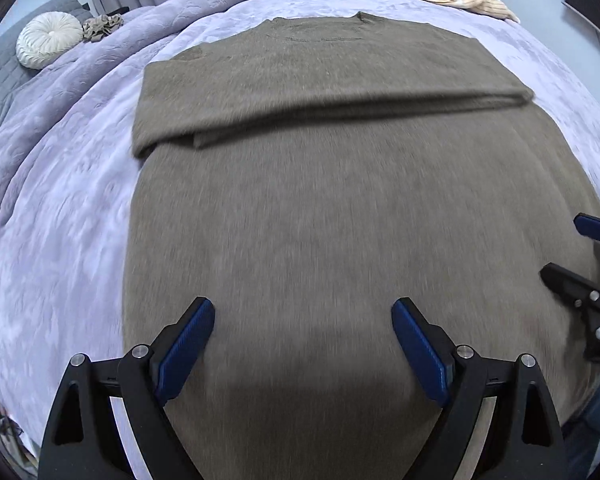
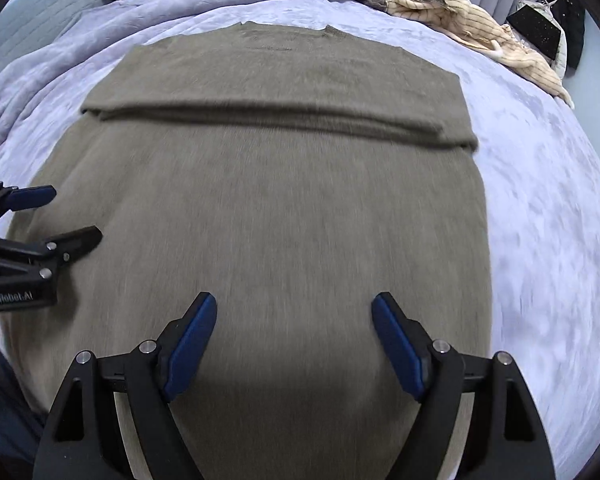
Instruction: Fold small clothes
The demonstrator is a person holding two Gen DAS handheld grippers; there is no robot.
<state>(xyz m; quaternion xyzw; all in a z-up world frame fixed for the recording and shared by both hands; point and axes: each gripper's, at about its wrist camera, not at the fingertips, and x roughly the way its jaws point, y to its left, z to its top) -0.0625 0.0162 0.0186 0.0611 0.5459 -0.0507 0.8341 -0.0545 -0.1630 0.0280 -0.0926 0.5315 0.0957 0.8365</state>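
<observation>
A brown-grey knit sweater (image 1: 332, 208) lies flat on the lavender bedspread (image 1: 60, 216), collar at the far end, with both sleeves folded across its chest in a band. It also shows in the right wrist view (image 2: 268, 208). My left gripper (image 1: 303, 312) is open and empty above the sweater's near hem. My right gripper (image 2: 294, 308) is open and empty above the same hem, further right. The right gripper shows at the right edge of the left wrist view (image 1: 568, 248). The left gripper shows at the left edge of the right wrist view (image 2: 74, 214).
A heap of brown and cream striped clothes (image 2: 452, 12) lies at the far right of the bed. A round white cushion (image 1: 48, 40) and a grey pillow (image 1: 4, 88) lie at the far left. A dark bag (image 2: 540, 32) stands beyond the bed.
</observation>
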